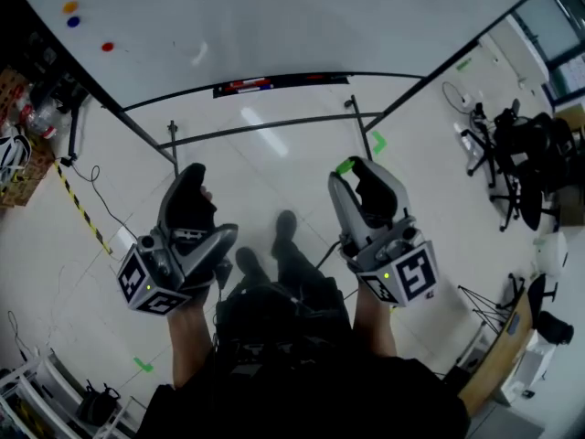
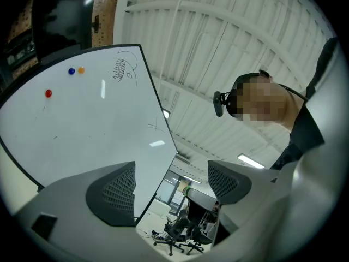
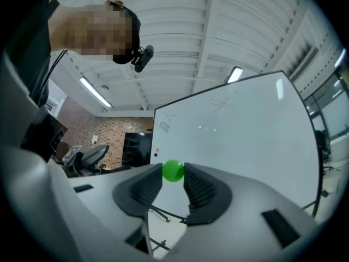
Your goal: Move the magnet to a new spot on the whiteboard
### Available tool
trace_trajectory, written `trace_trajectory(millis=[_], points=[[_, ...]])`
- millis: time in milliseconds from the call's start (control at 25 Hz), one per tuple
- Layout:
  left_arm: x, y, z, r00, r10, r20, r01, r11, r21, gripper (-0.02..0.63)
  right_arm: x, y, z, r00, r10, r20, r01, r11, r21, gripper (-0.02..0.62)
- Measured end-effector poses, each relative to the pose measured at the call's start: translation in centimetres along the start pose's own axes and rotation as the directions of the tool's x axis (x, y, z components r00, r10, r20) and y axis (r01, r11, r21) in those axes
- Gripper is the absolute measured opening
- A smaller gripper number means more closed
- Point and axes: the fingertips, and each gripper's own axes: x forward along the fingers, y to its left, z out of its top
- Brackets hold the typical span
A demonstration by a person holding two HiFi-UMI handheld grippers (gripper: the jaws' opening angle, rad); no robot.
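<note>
A round green magnet (image 3: pixel 173 171) is pinched between the tips of my right gripper (image 3: pixel 173 172), which is shut on it. In the head view the magnet (image 1: pixel 344 165) shows at that gripper's (image 1: pixel 352 166) tip, held off the whiteboard (image 1: pixel 274 16). The whiteboard (image 3: pixel 245 135) stands ahead of it. My left gripper (image 2: pixel 172 179) is open with nothing between its jaws, and in the head view it (image 1: pixel 194 176) is held beside the right one. Red (image 1: pixel 108 47), blue (image 1: pixel 73 22) and orange (image 1: pixel 70 7) magnets sit on the board's upper left.
The board's pen tray (image 1: pixel 265 84) holds markers, and its metal stand legs (image 1: pixel 174 144) cross the floor below. A yellow-black tape line (image 1: pixel 80 210) and clutter lie at left. Office chairs (image 1: pixel 512 154) stand at right, and a desk edge (image 1: pixel 498 355) is near the lower right.
</note>
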Motion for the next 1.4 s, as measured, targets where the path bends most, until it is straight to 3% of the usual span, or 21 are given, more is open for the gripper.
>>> trace_trajectory(millis=[160,480,680,840,1000,1400], points=[[-1.0,-1.5,0.6,1.0,-0.019,0.016,0.018,1.0,0.004,0.413,-1.0,1.3,0.8,1.0,-0.008,0.001,0.008,1.0,-0.018,0.149],[-1.2,-4.1,2.3,0.997,-0.011,0.078,0.004,0.996,0.093,0.413,-0.7,3.2,3.4,0.994,0.101,0.047,-0.097,0.992,-0.084,0.149],[1.6,-5.5,1.1,0.998,-0.026,0.061,0.017,0.99,0.141,0.413,-2.4,0.8,4.2,0.995,0.081,0.064,-0.075,0.994,-0.085,0.149],[3.2,-6.4,-0.7,0.999,-0.031,0.034,0.027,0.993,0.116,0.413,-4.1,-1.2,4.6,0.994,0.061,0.087,-0.057,0.997,-0.05,0.149],[4.8,-7.2,-1.5,0.999,-0.025,0.023,0.021,0.989,0.147,0.413,-5.2,-2.4,4.8,0.994,0.057,0.096,-0.053,0.998,-0.043,0.149],[6.2,-7.9,-3.4,1.0,-0.021,-0.006,0.021,0.99,0.141,0.413,-6.3,-3.7,4.6,0.993,0.063,0.096,-0.061,0.998,-0.029,0.149]])
